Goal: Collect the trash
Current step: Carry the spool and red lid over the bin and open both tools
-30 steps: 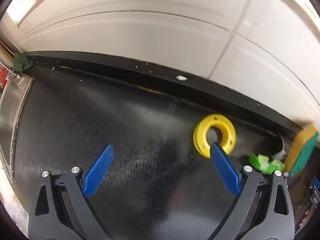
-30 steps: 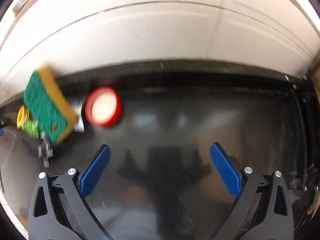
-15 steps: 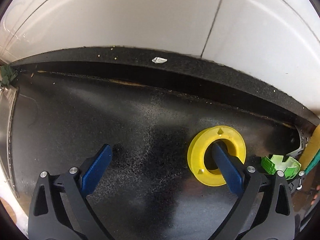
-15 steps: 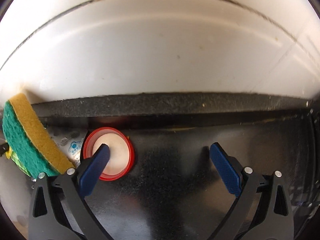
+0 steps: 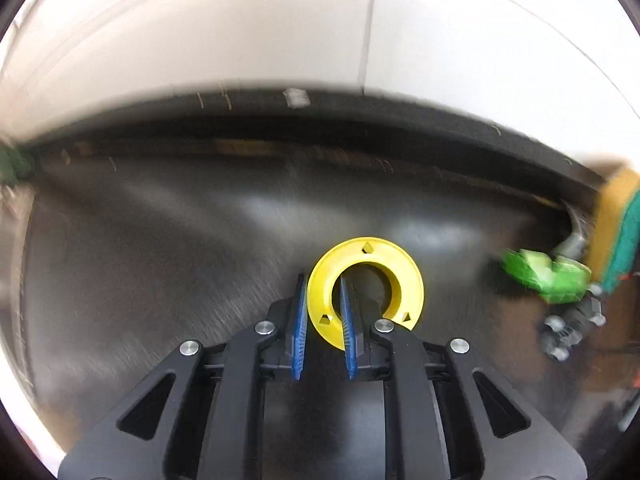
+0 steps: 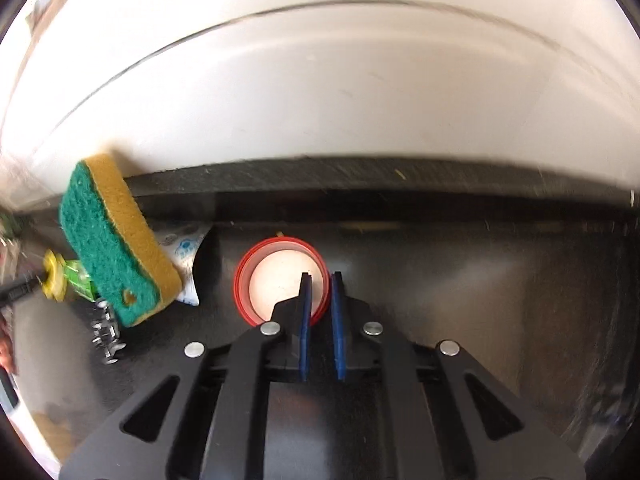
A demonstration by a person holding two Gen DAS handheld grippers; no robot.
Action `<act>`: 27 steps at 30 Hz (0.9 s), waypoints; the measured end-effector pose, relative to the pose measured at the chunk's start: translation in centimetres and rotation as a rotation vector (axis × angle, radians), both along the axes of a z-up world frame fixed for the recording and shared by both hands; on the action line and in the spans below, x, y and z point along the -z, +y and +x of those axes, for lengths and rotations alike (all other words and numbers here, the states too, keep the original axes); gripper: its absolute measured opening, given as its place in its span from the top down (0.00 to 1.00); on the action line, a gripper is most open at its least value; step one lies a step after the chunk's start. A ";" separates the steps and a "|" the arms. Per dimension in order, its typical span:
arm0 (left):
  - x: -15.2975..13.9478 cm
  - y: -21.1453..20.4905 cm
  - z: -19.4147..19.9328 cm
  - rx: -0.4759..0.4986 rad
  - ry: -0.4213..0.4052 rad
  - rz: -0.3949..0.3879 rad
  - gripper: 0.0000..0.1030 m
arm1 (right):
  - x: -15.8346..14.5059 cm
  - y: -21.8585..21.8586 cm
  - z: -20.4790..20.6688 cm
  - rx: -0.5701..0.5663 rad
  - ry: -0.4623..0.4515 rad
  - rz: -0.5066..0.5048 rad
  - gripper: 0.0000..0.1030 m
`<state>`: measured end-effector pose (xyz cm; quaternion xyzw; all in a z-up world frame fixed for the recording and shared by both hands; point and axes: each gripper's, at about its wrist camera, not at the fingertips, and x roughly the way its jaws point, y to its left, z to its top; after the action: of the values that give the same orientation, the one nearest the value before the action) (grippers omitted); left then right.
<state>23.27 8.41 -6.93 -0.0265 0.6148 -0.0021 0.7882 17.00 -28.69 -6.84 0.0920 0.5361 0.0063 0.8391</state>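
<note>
Trash is lying on the dark bench: a yellow ring (image 5: 366, 286) at centre of the left view, a red lid (image 6: 280, 282) at centre of the right. Both tools have just been closing; the left tool (image 5: 323, 322) is pinching the ring's rim, the right tool (image 6: 320, 320) the lid's rim. Both appear newly gripped and nothing binned yet. Green scrap (image 5: 544, 274) and a packet (image 6: 185, 258) beside the sponge (image 6: 116, 240) are waiting.

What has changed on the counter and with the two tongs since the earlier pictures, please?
Both tongs have just closed: the left tongs on the yellow ring's band, the right tongs on the red lid's rim. The sponge and green scrap stayed put.
</note>
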 end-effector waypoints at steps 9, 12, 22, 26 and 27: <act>-5.9 0.2 -8.2 0.009 -0.035 -0.053 0.86 | -6.0 -6.4 -8.4 0.185 -0.135 0.016 0.94; -8.2 0.3 -10.7 0.003 -0.072 -0.049 0.86 | -8.7 -6.3 -8.0 0.144 -0.185 0.021 0.94; -12.7 6.8 -20.4 -0.164 -0.168 0.011 0.86 | -10.6 9.5 -7.3 -0.286 -0.194 0.069 0.94; -12.3 11.9 -26.9 -0.323 -0.143 0.028 0.86 | -10.6 20.0 -8.8 -0.532 -0.183 0.099 0.94; -11.9 13.1 -28.8 -0.368 -0.134 0.031 0.86 | -10.7 22.7 -9.5 -0.595 -0.178 0.103 0.94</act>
<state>-5.56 21.53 4.97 -0.1261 0.5456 0.1498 0.8148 7.49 -6.03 3.83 -0.0273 0.4627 0.2867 0.8384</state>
